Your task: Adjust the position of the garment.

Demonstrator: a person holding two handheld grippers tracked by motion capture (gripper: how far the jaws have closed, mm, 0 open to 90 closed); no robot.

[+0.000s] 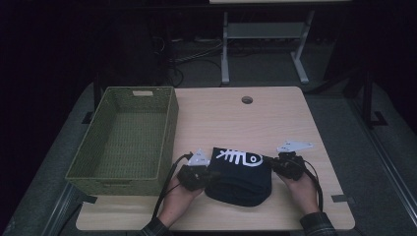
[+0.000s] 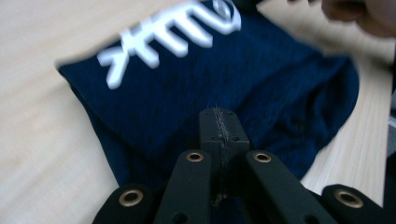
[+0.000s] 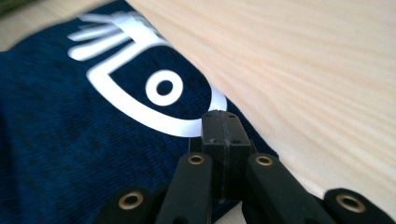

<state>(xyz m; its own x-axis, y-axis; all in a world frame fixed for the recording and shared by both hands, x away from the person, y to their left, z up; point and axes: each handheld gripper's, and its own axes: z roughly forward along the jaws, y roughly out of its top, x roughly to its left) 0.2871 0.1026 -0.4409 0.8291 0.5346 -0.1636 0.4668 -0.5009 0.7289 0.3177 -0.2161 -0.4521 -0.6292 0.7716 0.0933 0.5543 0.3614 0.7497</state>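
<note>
A folded navy garment (image 1: 238,174) with a white fish-skeleton print lies near the table's front edge. My left gripper (image 1: 212,174) is at its left side and my right gripper (image 1: 269,161) at its right side, each held in a hand. In the left gripper view the jaws of the left gripper (image 2: 219,123) are pressed together over the dark cloth (image 2: 224,70). In the right gripper view the right gripper (image 3: 220,126) is shut at the garment's (image 3: 70,140) edge, beside the printed fish head. I see no cloth pinched between either pair of jaws.
An empty green woven basket (image 1: 169,132) stands on the left part of the wooden table (image 1: 236,118), close to the left gripper. A round cable hole (image 1: 247,100) is at the table's back. Behind the table are a desk frame's legs (image 1: 225,49) and dark floor.
</note>
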